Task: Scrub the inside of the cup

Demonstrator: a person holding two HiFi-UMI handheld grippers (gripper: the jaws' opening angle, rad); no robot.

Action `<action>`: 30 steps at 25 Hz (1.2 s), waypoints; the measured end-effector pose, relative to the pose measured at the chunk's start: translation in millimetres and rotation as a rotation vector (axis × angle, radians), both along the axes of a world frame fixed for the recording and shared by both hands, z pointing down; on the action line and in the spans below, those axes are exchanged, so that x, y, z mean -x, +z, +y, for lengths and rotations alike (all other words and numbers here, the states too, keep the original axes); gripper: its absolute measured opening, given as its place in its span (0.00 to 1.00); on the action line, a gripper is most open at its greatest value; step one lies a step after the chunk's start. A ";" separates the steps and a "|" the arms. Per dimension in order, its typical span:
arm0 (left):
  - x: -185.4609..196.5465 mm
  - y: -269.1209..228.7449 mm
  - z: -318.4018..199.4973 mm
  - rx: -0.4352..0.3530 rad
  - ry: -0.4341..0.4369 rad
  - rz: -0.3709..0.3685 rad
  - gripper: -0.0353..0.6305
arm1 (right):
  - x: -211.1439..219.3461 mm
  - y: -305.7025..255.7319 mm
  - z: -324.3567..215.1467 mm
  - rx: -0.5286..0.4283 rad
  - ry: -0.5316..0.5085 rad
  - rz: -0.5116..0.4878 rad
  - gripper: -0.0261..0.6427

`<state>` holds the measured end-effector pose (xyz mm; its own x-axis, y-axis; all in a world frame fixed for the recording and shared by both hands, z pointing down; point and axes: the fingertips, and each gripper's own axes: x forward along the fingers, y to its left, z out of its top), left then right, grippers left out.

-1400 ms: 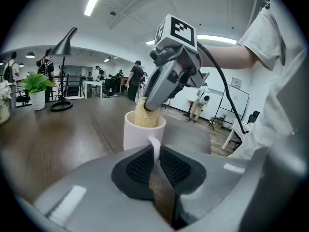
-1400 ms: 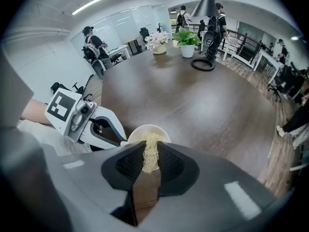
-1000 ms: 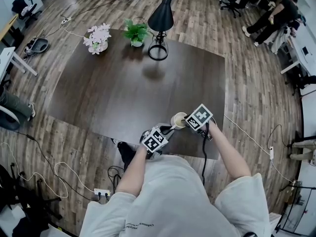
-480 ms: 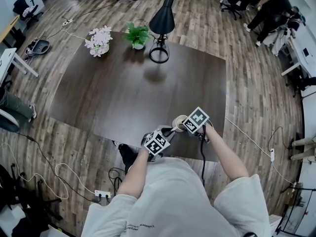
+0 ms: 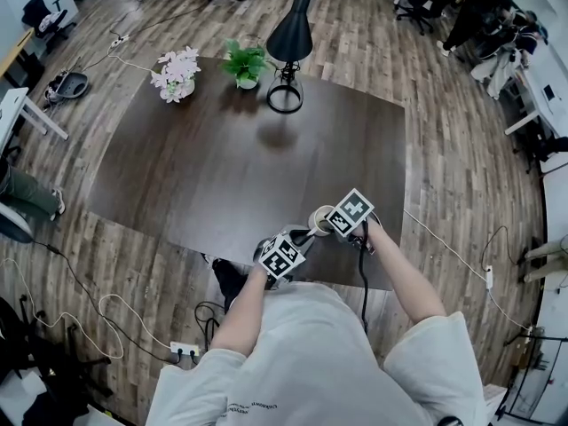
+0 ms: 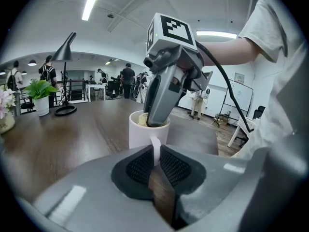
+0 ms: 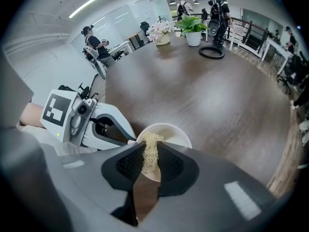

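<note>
A white cup (image 5: 319,219) stands near the front edge of the dark table (image 5: 222,167). My left gripper (image 6: 155,154) is shut on the cup's handle (image 6: 155,149), and the cup's wall (image 6: 143,134) rises just beyond the jaws. My right gripper (image 7: 149,161) is shut on a beige fibrous scrubber (image 7: 150,151) and reaches down into the cup's mouth (image 7: 175,135) from above. In the head view the left gripper (image 5: 284,254) sits at the cup's near left and the right gripper (image 5: 349,215) leans over it.
At the table's far side stand a black desk lamp (image 5: 287,51), a green potted plant (image 5: 245,62) and a pot of pink flowers (image 5: 176,71). Cables (image 5: 98,304) lie on the wooden floor. People (image 5: 475,3) stand at the far right.
The right gripper has shifted slightly over the cup, with the scrubber still inside it. The left gripper keeps its hold on the handle.
</note>
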<state>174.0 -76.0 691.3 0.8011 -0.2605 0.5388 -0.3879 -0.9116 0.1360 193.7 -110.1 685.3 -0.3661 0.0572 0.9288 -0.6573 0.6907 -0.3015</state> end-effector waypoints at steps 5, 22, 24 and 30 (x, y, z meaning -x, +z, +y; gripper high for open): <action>0.7 -0.5 -4.3 0.003 -0.007 0.012 0.12 | 3.6 0.5 -7.7 -0.018 0.029 -0.012 0.18; -3.2 -1.2 -5.1 0.037 0.007 0.038 0.12 | -3.0 -4.3 -35.7 -0.235 0.021 0.075 0.17; -3.7 -1.8 -5.1 0.035 0.006 0.046 0.12 | -4.0 -4.1 -34.9 -0.257 -0.022 0.116 0.18; -0.3 1.3 -4.4 0.040 -0.009 0.035 0.12 | -5.2 0.2 -21.5 -0.148 -0.118 0.228 0.18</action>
